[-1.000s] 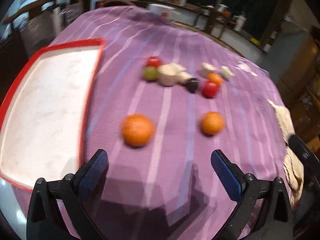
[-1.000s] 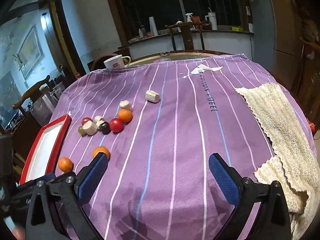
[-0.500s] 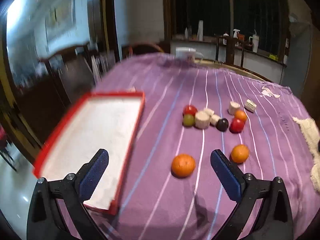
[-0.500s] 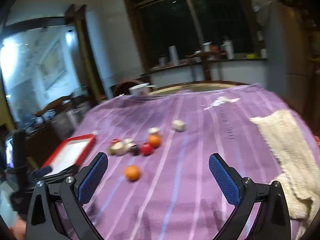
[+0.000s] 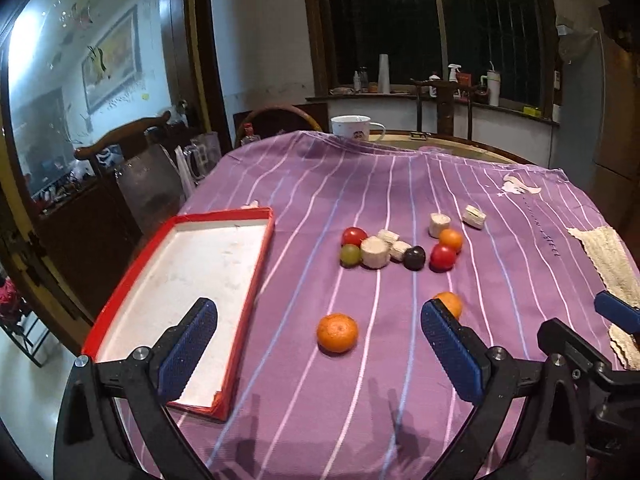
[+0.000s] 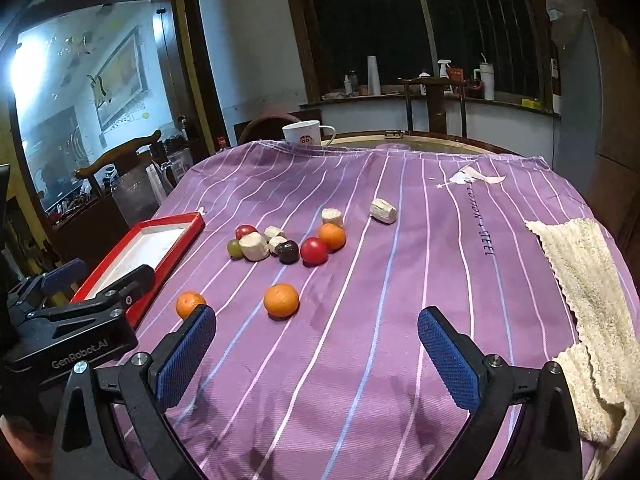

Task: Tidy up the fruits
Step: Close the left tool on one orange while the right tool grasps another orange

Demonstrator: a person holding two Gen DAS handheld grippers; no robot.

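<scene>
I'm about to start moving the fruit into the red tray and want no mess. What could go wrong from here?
1. The round oranges may roll on the cloth if a finger nudges them.
2. The small fruits sit tightly among pale chunks, so a wide-open left gripper or right gripper could knock neighbours away.
3. The tray lies at the table's edge and might be pushed off.
</scene>
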